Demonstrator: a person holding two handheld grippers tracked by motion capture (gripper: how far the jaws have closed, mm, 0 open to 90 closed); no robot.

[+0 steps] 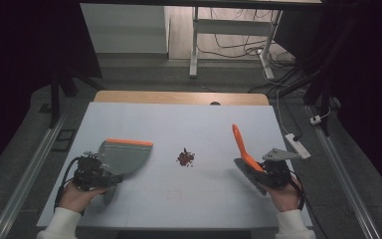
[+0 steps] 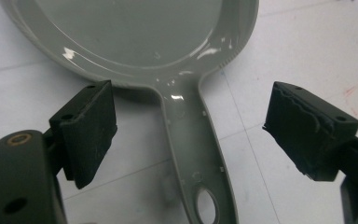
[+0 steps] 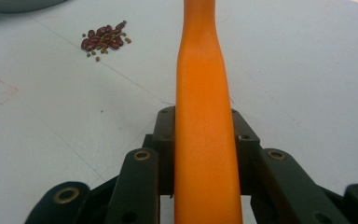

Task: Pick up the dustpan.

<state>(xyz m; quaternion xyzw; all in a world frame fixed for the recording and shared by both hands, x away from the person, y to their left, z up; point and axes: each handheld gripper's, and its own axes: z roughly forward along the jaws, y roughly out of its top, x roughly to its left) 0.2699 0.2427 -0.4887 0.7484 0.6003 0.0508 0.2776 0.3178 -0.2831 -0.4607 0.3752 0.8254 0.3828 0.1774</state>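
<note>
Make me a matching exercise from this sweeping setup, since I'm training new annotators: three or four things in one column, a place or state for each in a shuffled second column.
Things:
1. dustpan
2. brush
3. beans
4. left gripper

Places or states:
A. small heap loose on the table's middle
B. orange handle clamped in the right gripper
C. jaws apart, either side of a grey handle
D. grey with an orange front edge, lying on the table's left

Pairs: 1-D, 2-B, 3-A, 4-C
</note>
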